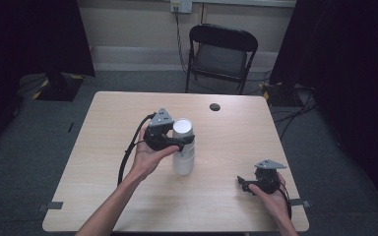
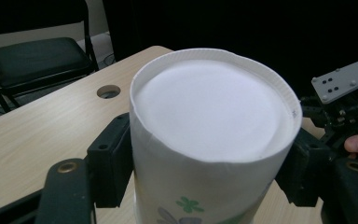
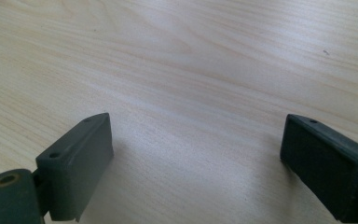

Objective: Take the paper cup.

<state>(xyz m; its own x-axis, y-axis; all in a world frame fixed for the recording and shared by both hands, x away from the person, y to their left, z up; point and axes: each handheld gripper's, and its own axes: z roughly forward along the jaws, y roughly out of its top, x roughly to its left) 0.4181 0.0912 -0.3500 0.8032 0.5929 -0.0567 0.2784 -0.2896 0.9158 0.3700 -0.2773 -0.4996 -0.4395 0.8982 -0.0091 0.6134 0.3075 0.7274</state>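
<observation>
Cup, one white paper cup turned mouth-down near the table's middle, stands with its long axis upright; in the high view the left tongs clasp it from its left, far nearer than the right tongs by the right edge. In the left gripper view the pads press both its walls. In the right gripper view those tongs gape over bare wood.

text: none legible | cup: green print, perhaps floral, wordless
</observation>
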